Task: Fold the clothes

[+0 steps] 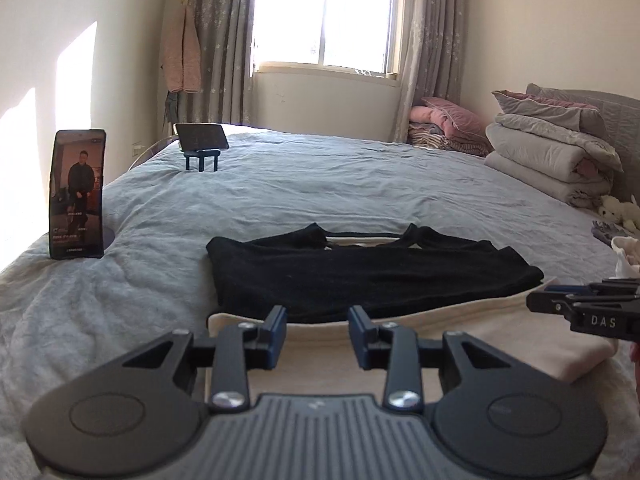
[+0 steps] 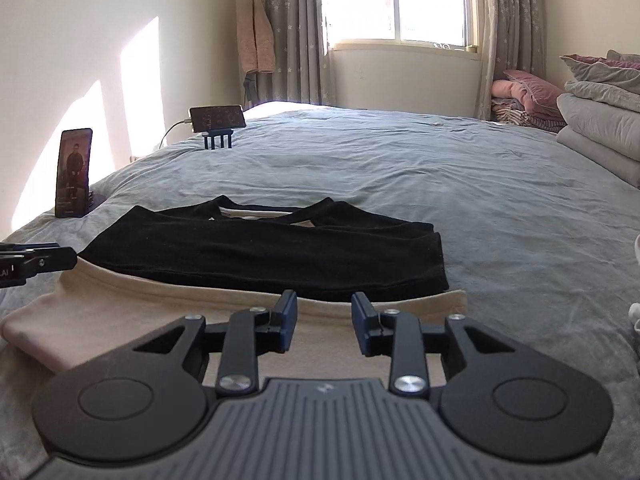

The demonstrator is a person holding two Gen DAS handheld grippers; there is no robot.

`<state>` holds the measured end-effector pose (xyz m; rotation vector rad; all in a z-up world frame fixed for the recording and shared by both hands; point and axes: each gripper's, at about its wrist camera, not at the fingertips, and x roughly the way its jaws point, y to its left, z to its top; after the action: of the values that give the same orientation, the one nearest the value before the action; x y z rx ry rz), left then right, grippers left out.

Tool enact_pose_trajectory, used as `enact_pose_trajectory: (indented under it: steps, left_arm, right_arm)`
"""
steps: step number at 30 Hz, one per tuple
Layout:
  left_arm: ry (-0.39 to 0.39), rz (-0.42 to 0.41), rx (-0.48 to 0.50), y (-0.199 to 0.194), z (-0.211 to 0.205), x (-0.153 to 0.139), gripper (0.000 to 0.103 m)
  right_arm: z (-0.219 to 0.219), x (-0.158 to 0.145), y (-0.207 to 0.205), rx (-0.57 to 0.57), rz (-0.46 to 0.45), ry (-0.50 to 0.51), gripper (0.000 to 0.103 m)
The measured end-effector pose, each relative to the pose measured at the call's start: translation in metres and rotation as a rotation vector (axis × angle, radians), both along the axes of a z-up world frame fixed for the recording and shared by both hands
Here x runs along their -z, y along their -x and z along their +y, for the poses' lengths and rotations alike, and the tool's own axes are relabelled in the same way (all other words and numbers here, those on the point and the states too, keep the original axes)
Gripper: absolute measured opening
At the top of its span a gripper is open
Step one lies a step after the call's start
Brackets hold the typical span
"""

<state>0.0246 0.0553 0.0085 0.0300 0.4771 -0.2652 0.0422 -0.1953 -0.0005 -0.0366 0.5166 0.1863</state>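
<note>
Black-and-cream garment (image 1: pixel 360 280) on bed (image 1: pixel 320 184), just beyond parted, empty left tongs (image 1: pixel 318 330)

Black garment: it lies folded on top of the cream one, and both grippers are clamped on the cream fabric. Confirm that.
Not quite. The black garment does lie folded on the cream garment, but both wrist views show the left gripper and right gripper open above the cream fabric, nothing between their fingers.

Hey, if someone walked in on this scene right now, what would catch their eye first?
Probably the black garment, folded flat over a cream cloth near the front of the grey-blue bed. Both grippers, left gripper and right gripper, hang open and empty over the cream edge. Behind, a bright window glares.
</note>
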Motion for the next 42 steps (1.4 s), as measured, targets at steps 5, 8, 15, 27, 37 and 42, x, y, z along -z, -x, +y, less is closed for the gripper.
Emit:
enact_pose_trajectory:
  steps: [5,8,15,27,37,42]
  left_arm:
    - [-0.108,0.095,0.097,0.002,-0.011,0.025,0.036]
    - [-0.045,0.132,0.075,-0.002,0.003,0.024,0.036]
    - [-0.011,0.145,-0.026,0.003,0.032,0.022,0.036]
    - [0.07,0.111,-0.075,0.005,0.05,0.015,0.044]
    - [0.059,0.137,-0.119,0.0,0.053,0.019,0.049]
    - [0.09,0.2,-0.182,-0.006,0.066,0.021,0.049]
  right_arm:
    - [0.021,0.017,0.005,-0.055,0.055,0.067,0.034]
    - [0.007,0.018,0.003,-0.015,0.064,0.035,0.036]
    - [-0.041,0.017,0.008,0.114,0.073,-0.023,0.036]
    - [-0.053,0.009,0.017,0.146,0.034,-0.035,0.039]
    - [-0.063,0.016,0.009,0.231,0.075,0.019,0.041]
    - [-0.074,0.016,0.011,0.261,0.082,0.012,0.042]
